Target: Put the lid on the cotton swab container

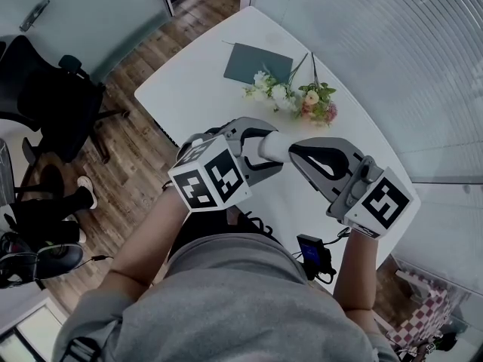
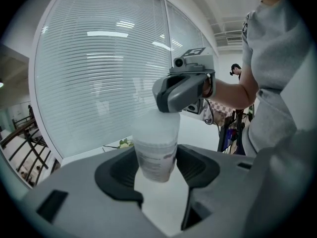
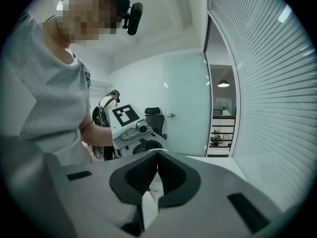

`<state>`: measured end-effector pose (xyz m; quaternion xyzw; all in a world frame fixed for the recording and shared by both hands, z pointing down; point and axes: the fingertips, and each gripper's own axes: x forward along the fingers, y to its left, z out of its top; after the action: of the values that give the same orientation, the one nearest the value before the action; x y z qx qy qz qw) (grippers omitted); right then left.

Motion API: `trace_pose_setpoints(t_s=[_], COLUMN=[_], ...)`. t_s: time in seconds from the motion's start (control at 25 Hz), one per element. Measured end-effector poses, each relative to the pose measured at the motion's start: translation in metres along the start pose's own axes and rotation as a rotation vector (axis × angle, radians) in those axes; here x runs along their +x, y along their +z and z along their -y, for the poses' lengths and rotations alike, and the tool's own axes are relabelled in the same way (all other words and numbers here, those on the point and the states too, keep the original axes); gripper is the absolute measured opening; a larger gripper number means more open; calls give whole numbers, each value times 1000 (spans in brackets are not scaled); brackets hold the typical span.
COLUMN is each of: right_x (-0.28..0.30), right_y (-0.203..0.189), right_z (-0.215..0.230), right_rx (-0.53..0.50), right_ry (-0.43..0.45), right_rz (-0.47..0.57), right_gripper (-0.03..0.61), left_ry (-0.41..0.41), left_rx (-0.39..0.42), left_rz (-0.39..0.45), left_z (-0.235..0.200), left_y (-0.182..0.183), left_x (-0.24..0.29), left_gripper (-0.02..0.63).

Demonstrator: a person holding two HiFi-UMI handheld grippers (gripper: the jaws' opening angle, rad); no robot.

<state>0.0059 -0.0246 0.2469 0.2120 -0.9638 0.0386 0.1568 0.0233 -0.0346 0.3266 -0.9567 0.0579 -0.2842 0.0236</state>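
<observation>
Nearest the operator, a black device with cables (image 1: 314, 255) sits at the near edge of the counter (image 1: 198, 89), just beside the right forearm. Above the counter, the left tongs (image 1: 268, 150) are clenched on the cotton swab container (image 2: 156, 150), one pad on each side of its labelled body. The container is held off the surface, with its axis pointing toward the right tongs (image 3: 157, 155). The right tongs are clenched tip to tip with nothing visibly pinched between them, and their tips bear against the far end of the container. That end shows a frosted, slightly wider section, judged to be the lid (image 2: 157, 125) already over the mouth; whether it is fully seated cannot be confirmed. The step in hand is therefore judged to be the final seating. The next move calls for an axial push by the right tongs while the left tongs hold the body square, then a check that the rim is even all round. The counter surface beneath the work is bare and gives room to set the container down. Farther out lie artificial flowers (image 1: 290, 96) and a grey notebook (image 1: 256, 62), both well apart from the work. The counter's left edge drops to wooden floor, with an office chair (image 1: 53, 96) beyond it. A blind-covered window wall (image 1: 392, 44) bounds the right side.
</observation>
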Motion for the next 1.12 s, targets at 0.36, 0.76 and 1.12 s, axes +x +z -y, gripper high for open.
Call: trace_pose_setpoints(t_s=[0.36, 0.76, 1.12], right_x=[8, 10, 3], right_y=[-11, -15, -11], right_z=[-1, 0, 8], right_rx=[-100, -148, 36], right_ry=[-46, -85, -83], right_rz=[-75, -94, 46], right_gripper=[25, 25, 25], left_ry=[25, 41, 56], left_rx=[0, -12, -47], left_rz=[-20, -22, 38], left_z=[-4, -5, -6], left_y=[-9, -12, -9], left_x=[1, 3, -2], left_gripper=[238, 236, 236])
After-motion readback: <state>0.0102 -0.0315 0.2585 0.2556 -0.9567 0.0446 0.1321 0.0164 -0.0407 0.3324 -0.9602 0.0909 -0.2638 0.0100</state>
